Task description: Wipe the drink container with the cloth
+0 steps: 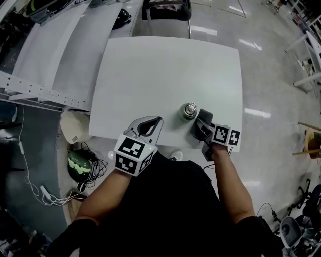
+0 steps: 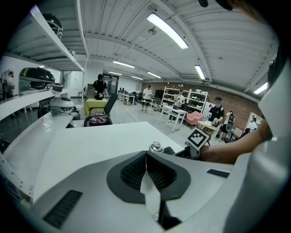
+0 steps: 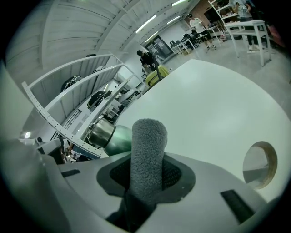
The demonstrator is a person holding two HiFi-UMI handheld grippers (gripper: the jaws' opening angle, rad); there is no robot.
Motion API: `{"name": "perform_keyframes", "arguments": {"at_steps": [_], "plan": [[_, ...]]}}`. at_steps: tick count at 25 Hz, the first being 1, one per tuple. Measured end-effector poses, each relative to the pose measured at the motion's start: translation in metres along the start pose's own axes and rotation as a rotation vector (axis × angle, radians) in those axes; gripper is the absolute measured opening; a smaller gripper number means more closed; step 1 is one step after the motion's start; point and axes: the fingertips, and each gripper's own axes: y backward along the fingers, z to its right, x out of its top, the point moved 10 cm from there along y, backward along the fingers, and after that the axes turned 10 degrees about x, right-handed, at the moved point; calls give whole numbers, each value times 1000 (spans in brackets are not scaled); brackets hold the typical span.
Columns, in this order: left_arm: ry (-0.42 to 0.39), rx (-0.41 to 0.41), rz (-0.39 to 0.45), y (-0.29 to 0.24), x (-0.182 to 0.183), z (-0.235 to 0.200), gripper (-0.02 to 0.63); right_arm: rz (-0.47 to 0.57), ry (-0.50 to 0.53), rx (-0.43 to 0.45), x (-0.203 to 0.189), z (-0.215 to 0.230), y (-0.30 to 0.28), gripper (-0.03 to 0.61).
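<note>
A green drink container (image 1: 188, 111) with a silver cap stands upright near the white table's (image 1: 165, 65) front edge. My right gripper (image 1: 199, 128) sits just right of it, shut on a dark grey cloth (image 1: 203, 119). In the right gripper view the rolled cloth (image 3: 148, 154) stands up between the jaws, with the container (image 3: 119, 138) close behind on the left; whether they touch I cannot tell. My left gripper (image 1: 148, 125) hovers at the front edge, left of the container, shut with nothing in it. Its view shows the container's cap (image 2: 156, 146) beyond the closed jaws.
A chair (image 1: 165, 10) stands at the table's far end. White shelving (image 1: 45, 55) runs along the left. On the floor to the left lie a green helmet (image 1: 80, 163), a pale helmet (image 1: 73, 126) and cables (image 1: 45, 193). People stand far off in the room.
</note>
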Motion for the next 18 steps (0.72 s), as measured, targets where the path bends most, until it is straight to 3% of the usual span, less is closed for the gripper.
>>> {"name": "perform_keyframes", "arguments": {"at_steps": [4,10,18], "plan": [[0,-14,10,-2,4,-10,17,4,95,6,17,-16,14,115],[-25,-73,8,-9,15,-28,17,34,318,-4,56,-63,41,115],[-60,-168,18,-14,29,-61,17,-149,834,-149,78,-145,39,115]]}}
